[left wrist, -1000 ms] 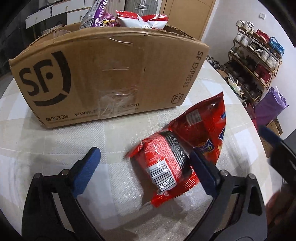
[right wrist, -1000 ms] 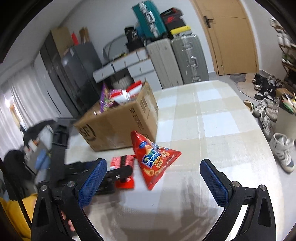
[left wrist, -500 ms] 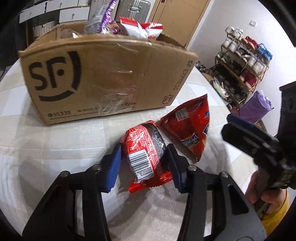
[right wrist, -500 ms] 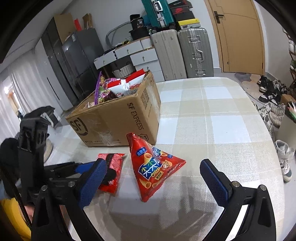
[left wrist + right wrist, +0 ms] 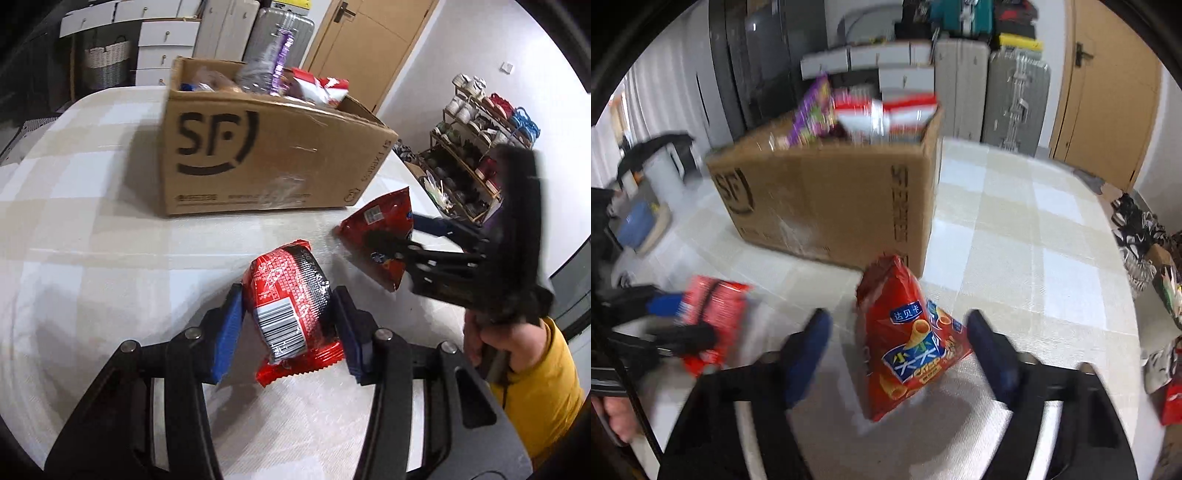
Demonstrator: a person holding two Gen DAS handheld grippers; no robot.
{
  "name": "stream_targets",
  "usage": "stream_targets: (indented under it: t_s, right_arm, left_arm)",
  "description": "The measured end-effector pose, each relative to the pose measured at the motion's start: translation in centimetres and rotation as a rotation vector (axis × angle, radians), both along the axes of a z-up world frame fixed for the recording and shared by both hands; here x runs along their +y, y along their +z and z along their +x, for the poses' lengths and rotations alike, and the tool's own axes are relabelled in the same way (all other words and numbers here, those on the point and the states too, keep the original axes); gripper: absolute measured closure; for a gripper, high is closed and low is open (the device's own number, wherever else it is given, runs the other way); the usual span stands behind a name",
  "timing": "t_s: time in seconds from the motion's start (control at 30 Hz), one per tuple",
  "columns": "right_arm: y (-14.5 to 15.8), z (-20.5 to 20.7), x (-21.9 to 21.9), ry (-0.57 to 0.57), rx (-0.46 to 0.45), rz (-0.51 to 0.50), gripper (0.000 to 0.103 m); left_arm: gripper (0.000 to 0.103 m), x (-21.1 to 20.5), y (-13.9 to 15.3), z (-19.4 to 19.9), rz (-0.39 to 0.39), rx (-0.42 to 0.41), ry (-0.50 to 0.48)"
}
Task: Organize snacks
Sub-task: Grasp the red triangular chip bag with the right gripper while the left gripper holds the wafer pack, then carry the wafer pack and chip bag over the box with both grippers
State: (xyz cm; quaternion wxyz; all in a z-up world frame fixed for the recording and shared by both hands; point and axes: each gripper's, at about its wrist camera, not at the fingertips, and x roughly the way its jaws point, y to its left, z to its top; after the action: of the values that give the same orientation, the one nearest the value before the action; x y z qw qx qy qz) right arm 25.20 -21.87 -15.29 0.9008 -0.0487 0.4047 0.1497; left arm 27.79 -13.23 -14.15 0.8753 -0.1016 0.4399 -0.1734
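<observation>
My left gripper (image 5: 290, 325) is shut on a red and black snack packet (image 5: 291, 306) with a barcode, held just above the table. It also shows in the right wrist view (image 5: 713, 314). A red triangular crisp bag (image 5: 908, 343) lies on the table in front of the cardboard SF box (image 5: 266, 158). My right gripper (image 5: 899, 347) straddles that bag, jaws partly closed with a gap on each side. In the left wrist view the right gripper (image 5: 417, 236) reaches around the crisp bag (image 5: 380, 232).
The cardboard box (image 5: 831, 206) holds several snack bags, purple and red-white. The round table (image 5: 1034, 258) has a checked cloth. A shoe rack (image 5: 476, 155) stands at the right, suitcases (image 5: 1015, 99) and a door behind.
My left gripper closed on the red and black packet and lifted it slightly. My right gripper moved forward over the crisp bag and its jaws narrowed around it.
</observation>
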Motion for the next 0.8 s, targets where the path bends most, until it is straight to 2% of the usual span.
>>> stream_targets:
  t_s: [0.1,0.3,0.47,0.63,0.8]
  right_arm:
    - [-0.8,0.8,-0.1,-0.022,0.022,-0.015,0.046]
    - [-0.6,0.0,-0.5,-0.023,0.020,0.025,0.059]
    - [0.5,-2.2,-0.8,-0.037,-0.005,0.104,0.060]
    - [3.8,-5.7,-0.5,-0.032,-0.067,0.205,0.060]
    - [8.7,-10.2,1.3,0.028,-0.168,0.266,0.060]
  left_arm:
    - [0.058,1.4,0.7,-0.6,-0.012,-0.005,0.022]
    - [0.058,5.8,2.1,-2.8,-0.036,-0.020,0.063]
    - [0.058,8.0,3.1,-5.5,-0.047,-0.054,0.081]
    - [0.058,8.7,4.4,-7.9,-0.052,-0.104,0.090]
    - [0.058,8.8,7.9,-11.0,-0.043,-0.186,0.081]
